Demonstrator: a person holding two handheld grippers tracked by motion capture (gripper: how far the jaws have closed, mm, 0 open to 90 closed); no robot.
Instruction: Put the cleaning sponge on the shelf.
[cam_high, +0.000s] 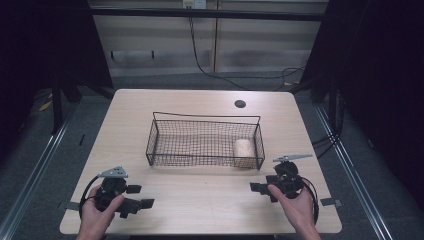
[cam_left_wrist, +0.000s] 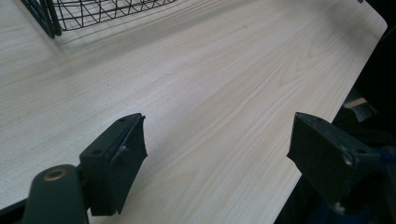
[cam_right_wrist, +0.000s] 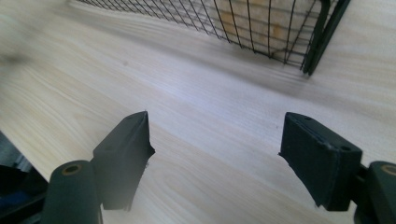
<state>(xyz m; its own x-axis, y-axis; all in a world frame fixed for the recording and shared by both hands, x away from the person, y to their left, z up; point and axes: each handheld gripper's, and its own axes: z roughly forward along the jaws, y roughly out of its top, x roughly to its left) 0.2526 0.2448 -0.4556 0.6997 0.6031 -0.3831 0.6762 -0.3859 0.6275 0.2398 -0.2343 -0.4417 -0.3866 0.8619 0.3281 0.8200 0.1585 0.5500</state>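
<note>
Both grippers are sitting low over the near side of the table (cam_high: 200, 200), one in each hand. The left gripper (cam_high: 141, 196) is resting by the near left corner, its jaws standing wide with bare wood between them, as its own view (cam_left_wrist: 217, 149) is showing. The right gripper (cam_high: 256, 186) is hanging near the near right corner, jaws spread wide too and gripping nothing (cam_right_wrist: 215, 154). Between and beyond them the wire basket (cam_high: 202, 119) is standing mid-table. A pale roll (cam_high: 243, 150) is lying inside it, at its right end, showing through the mesh (cam_right_wrist: 261, 18) just ahead of the right gripper.
</note>
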